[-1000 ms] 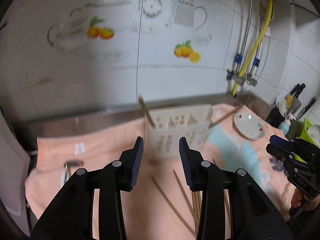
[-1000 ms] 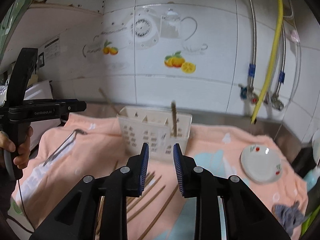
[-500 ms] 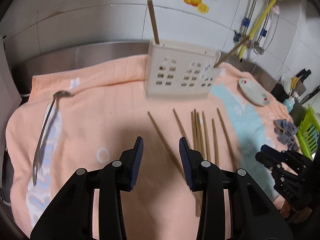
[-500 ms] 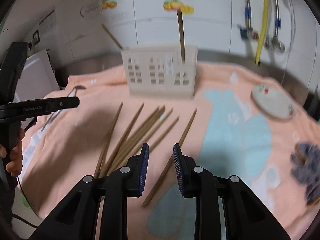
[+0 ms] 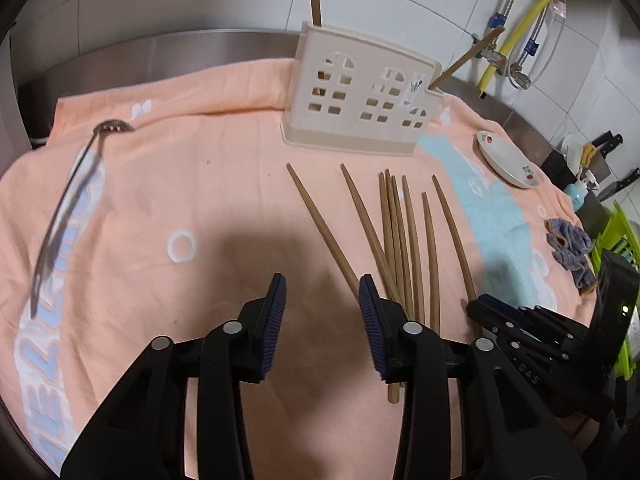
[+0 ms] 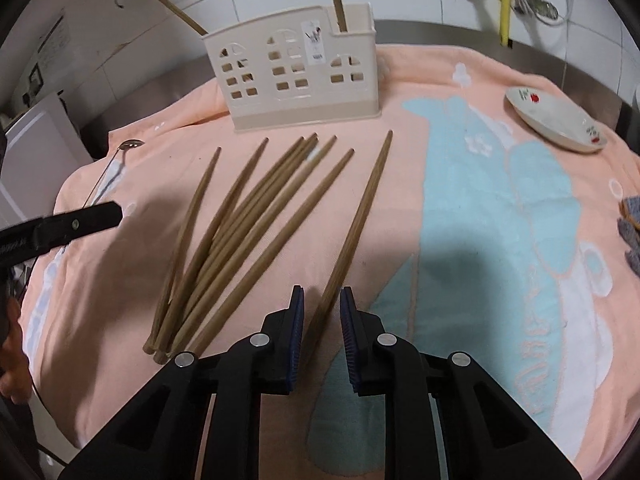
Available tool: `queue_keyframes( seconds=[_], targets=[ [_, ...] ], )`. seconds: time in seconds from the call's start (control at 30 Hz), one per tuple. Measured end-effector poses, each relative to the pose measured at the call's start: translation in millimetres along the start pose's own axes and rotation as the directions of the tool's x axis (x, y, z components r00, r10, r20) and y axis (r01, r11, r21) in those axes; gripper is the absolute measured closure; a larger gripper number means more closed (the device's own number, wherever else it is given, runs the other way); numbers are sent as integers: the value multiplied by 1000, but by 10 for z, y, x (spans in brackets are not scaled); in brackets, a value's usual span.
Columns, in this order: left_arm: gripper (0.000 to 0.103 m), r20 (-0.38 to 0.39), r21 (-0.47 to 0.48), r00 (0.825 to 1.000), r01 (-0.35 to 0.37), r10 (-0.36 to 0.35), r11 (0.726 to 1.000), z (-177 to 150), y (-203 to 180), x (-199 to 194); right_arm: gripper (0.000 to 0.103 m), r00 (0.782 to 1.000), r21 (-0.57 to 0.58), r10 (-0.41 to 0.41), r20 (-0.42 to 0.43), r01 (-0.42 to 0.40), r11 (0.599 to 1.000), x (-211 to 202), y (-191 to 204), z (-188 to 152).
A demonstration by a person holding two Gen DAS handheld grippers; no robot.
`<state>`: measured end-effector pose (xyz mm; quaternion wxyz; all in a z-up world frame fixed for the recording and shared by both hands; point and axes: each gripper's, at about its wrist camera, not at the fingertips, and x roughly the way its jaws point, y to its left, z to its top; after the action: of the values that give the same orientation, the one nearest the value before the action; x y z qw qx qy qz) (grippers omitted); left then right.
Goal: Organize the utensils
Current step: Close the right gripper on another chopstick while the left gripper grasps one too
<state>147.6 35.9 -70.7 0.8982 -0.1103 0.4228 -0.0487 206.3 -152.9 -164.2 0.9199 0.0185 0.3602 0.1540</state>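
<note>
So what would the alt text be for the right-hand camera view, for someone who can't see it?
An open two-finger gripper hovers over the thick end of one wooden chopstick, lying apart from a loose pile of chopsticks on a peach towel. Behind them stands a cream utensil holder with two chopsticks in it; a small plate sits right.

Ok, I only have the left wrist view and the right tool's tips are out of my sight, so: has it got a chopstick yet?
Observer: Not gripped. The right tool is open, with one finger on either side of the rightmost chopstick, towards its thick end.
Operator: Is that chopstick tangled with the others?
Observer: No, it lies apart. The bundle of chopsticks fans out to its left, with the thick ends bunched together.
</note>
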Motion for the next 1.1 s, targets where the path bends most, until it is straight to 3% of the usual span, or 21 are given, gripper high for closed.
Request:
queue_keyframes(
  seconds=[0.73, 0.83, 0.97, 1.1],
  targets=[
    [61, -99, -48, 994, 52, -56, 998, -228, -232, 325, 96, 993, -65, -103, 52, 106, 992, -77, -39, -40],
    [63, -112, -67, 992, 49, -56, 997, -242, -256, 379, 96, 992, -70, -107, 62, 111, 991, -105, -85, -50],
    [77, -116, -86, 992, 46, -56, 995, -254, -268, 414, 96, 992, -74, -110, 69, 115, 991, -118, -144, -70],
    [80, -116, -94, 992, 37, -48, 995, -255, -290, 436, 96, 993, -75, -99, 65, 104, 992, -104, -178, -93]
  ],
)
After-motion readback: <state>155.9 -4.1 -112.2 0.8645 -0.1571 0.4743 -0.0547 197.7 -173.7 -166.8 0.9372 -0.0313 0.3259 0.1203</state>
